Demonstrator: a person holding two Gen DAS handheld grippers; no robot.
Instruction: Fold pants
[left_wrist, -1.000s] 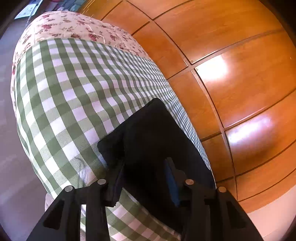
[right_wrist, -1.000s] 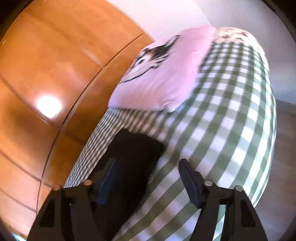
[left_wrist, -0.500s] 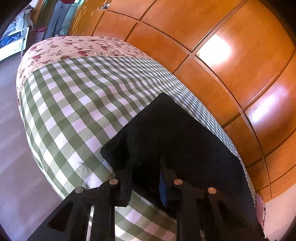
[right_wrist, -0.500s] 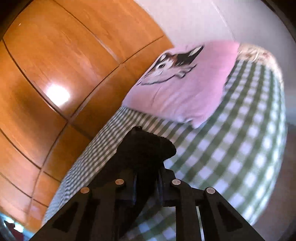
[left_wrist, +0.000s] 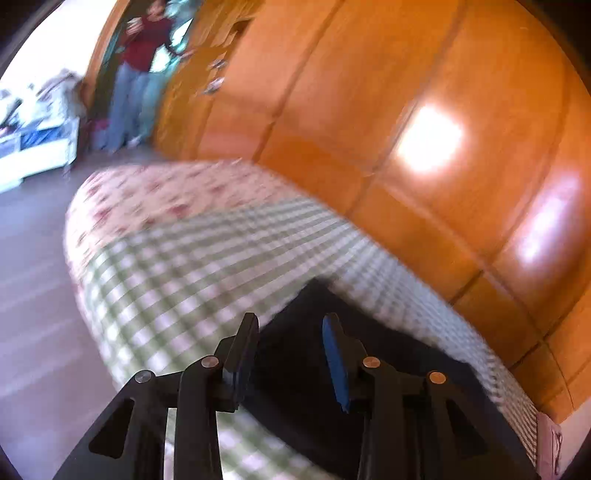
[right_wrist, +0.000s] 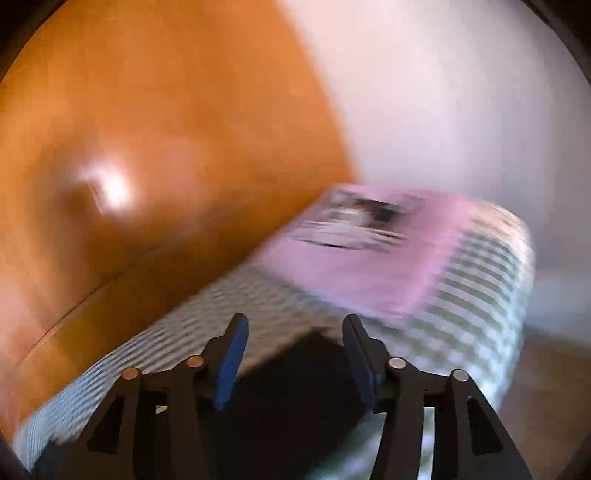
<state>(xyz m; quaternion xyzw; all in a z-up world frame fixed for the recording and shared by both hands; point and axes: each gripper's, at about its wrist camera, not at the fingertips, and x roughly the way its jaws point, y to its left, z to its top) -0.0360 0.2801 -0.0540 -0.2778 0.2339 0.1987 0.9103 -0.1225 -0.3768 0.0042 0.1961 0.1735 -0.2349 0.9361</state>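
My left tool (left_wrist: 290, 332) is spread wide and holds nothing. My right tool (right_wrist: 293, 334) is spread wide too. The black pants (left_wrist: 369, 350) lie on the checked bed (left_wrist: 177, 280), low in both frames under my tools. A pink pillow (right_wrist: 369, 273) sits at middle right.

Both handheld grippers are spread wide and grip nothing. The left gripper (left_wrist: 290, 330) enters from 6 o'clock, its fingers pointing toward 12 o'clock. The right gripper (right_wrist: 295, 332), likewise at 6 o'clock, points toward 12 o'clock with a broader gap, its view motion-blurred.
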